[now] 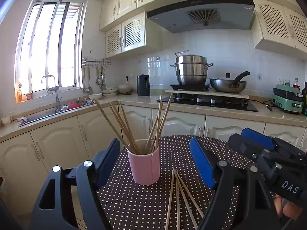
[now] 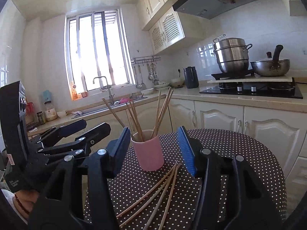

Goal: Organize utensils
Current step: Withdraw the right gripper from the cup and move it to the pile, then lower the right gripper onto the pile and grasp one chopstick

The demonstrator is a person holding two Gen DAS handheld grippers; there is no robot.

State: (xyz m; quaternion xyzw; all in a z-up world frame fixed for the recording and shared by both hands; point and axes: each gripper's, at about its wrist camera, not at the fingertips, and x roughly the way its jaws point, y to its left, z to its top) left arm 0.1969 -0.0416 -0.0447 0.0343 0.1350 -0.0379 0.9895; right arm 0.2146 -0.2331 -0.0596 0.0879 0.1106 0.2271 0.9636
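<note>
A pink cup (image 1: 144, 165) stands on the polka-dot table (image 1: 134, 201) with several wooden chopsticks (image 1: 126, 126) upright in it. Several loose chopsticks (image 1: 177, 195) lie on the cloth in front of the cup. My left gripper (image 1: 157, 164) is open and empty, its jaws either side of the cup, a little short of it. My right gripper (image 1: 255, 153) shows at the right of the left wrist view. In the right wrist view the cup (image 2: 148, 152) stands ahead, the loose chopsticks (image 2: 163, 189) lie below, and my right gripper (image 2: 155, 151) is open and empty. My left gripper (image 2: 76, 134) shows at the left.
The round table's edge (image 2: 268, 153) curves close on the right. Behind it run kitchen cabinets (image 1: 57, 143), a sink (image 1: 48, 113) at the left, and a stove (image 1: 209, 101) with a steamer pot (image 1: 191, 71) and a pan (image 1: 228, 84). A black kettle (image 1: 143, 85) stands on the counter.
</note>
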